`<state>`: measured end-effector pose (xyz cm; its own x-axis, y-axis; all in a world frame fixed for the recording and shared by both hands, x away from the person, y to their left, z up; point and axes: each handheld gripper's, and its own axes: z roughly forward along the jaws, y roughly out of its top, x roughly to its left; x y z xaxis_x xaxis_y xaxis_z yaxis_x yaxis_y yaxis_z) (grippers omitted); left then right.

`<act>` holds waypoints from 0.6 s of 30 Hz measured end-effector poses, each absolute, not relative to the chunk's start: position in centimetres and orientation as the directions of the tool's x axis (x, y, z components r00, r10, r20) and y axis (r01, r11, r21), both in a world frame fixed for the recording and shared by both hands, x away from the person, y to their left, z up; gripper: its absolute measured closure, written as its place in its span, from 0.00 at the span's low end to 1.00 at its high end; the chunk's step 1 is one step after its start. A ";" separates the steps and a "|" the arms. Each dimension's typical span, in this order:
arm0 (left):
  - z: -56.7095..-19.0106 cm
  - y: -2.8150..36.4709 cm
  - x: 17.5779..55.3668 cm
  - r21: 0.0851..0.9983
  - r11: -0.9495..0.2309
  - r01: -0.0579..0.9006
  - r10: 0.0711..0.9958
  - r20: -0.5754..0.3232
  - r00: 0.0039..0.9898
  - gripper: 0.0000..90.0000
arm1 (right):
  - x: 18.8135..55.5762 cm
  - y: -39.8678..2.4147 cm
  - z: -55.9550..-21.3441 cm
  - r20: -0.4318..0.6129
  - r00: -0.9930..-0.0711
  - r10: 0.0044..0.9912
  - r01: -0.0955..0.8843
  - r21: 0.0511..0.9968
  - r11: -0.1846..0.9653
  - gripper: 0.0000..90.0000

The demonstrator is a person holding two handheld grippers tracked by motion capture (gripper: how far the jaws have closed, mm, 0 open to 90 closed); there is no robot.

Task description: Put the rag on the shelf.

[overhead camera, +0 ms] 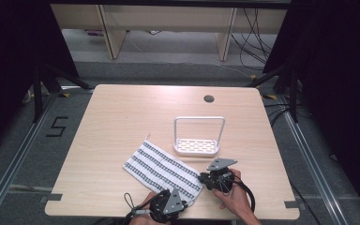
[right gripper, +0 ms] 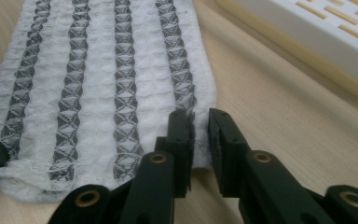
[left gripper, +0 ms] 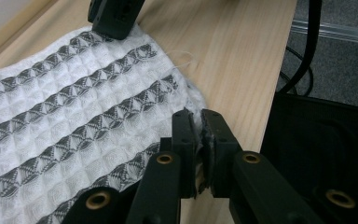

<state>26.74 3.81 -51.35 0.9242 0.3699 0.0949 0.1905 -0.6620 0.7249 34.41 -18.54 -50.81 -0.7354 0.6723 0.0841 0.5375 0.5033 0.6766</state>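
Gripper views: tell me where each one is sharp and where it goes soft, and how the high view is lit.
Left gripper view: the cloth weave is crisp mid-frame, while the fingers at the bottom are soft. Right gripper view: cloth stripes are sharp near the fingers; the white rack blurs. High view: the table is evenly lit, its surroundings dark.

High view overhead; claw views close on towel [overhead camera: 163,168].

Waffle-weave cotton-like cloth [overhead camera: 163,170], soft and matt; smooth pale wood-grain table [overhead camera: 122,112]; glossy white plastic rack [overhead camera: 198,146].
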 end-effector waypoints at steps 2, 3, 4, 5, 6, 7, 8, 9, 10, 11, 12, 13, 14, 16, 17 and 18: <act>-51.3 3.8 26.7 0.734 -0.652 0.188 0.367 0.089 0.926 0.94 | 34.4 -18.6 -50.9 0.092 -0.736 0.670 0.537 0.682 0.496 0.92; -51.1 3.8 26.6 0.740 -0.643 0.196 0.375 0.080 0.924 0.94 | 34.4 -18.5 -51.0 0.101 -0.730 0.676 0.539 0.693 0.479 0.92; -50.9 4.0 26.7 0.734 -0.653 0.189 0.367 0.088 0.926 0.94 | 34.3 -18.6 -50.8 0.113 -0.729 0.675 0.548 0.686 0.478 0.93; -50.9 4.0 26.7 0.747 -0.635 0.197 0.378 0.077 0.923 0.94 | 34.3 -18.7 -50.8 0.114 -0.729 0.675 0.545 0.694 0.471 0.93; -50.7 4.2 26.8 0.742 -0.645 0.186 0.372 0.091 0.924 0.94 | 34.3 -18.7 -50.6 0.127 -0.725 0.676 0.546 0.704 0.454 0.94; -50.6 4.2 26.8 0.752 -0.632 0.187 0.370 0.081 0.925 0.94 | 34.2 -18.8 -50.3 0.134 -0.721 0.680 0.549 0.710 0.441 0.94; -50.3 4.3 26.8 0.746 -0.640 0.185 0.370 0.088 0.925 0.94 | 34.1 -18.8 -50.0 0.133 -0.725 0.676 0.543 0.713 0.443 0.94; -50.2 4.3 26.8 0.755 -0.628 0.189 0.375 0.080 0.923 0.95 | 34.0 -18.8 -49.8 0.133 -0.722 0.678 0.541 0.721 0.434 0.94; -50.0 4.4 26.8 0.755 -0.628 0.187 0.373 0.081 0.924 0.95 | 33.9 -18.8 -49.6 0.135 -0.724 0.677 0.538 0.725 0.430 0.94; -49.9 4.5 26.8 0.758 -0.628 0.178 0.365 0.085 0.927 0.95 | 33.9 -18.8 -49.4 0.125 -0.729 0.673 0.522 0.737 0.429 0.94; -49.5 4.7 26.7 0.763 -0.621 0.180 0.376 0.088 0.922 0.95 | 33.8 -18.8 -49.2 0.126 -0.731 0.671 0.518 0.743 0.425 0.94; -49.1 4.9 26.8 0.768 -0.617 0.173 0.374 0.093 0.923 0.95 | 33.6 -18.6 -48.9 0.139 -0.725 0.674 0.526 0.744 0.412 0.94; -48.9 5.0 26.8 0.775 -0.607 0.174 0.375 0.085 0.923 0.95 | 33.5 -18.5 -48.6 0.147 -0.723 0.675 0.527 0.748 0.402 0.94; -48.0 5.6 26.9 0.792 -0.588 0.166 0.380 0.090 0.920 0.95 | 33.6 -18.5 -48.3 0.138 -0.735 0.663 0.504 0.766 0.399 0.94; -47.5 6.0 27.0 0.793 -0.588 0.161 0.376 0.092 0.922 0.95 | 33.6 -18.4 -47.8 0.149 -0.743 0.653 0.498 0.774 0.390 0.94; -47.2 6.2 27.0 0.812 -0.559 0.168 0.392 0.080 0.917 0.95 | 33.6 -18.4 -47.8 0.149 -0.743 0.653 0.498 0.774 0.390 0.94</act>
